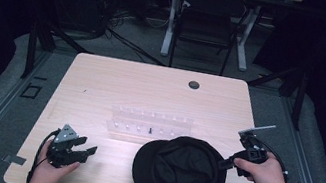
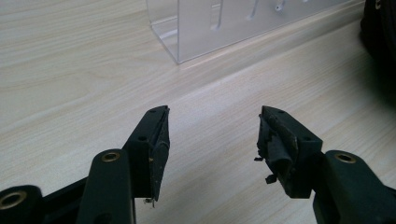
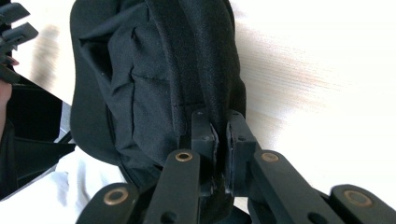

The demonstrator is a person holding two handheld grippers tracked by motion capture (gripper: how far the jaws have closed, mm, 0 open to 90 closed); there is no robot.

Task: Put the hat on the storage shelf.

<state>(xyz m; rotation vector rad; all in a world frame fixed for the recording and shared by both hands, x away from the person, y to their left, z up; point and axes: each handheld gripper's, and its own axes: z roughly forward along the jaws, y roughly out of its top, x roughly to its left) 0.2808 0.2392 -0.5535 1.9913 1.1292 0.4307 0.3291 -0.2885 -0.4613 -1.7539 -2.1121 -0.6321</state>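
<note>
The black cap [image 1: 180, 173], lying upside down on the surface [image 1: 102, 81], is clamped at its rim by the right gripper [image 3: 218, 135]; it is best lifted slowly. The left gripper [image 2: 212, 140] fingers are held apart, empty.

We see a pale wooden table [image 1: 102, 81] with rounded corners. On it lie a black cap [image 1: 180, 173], upturned near the front edge, and a clear plastic rack [image 1: 151, 124] just behind it.
</note>
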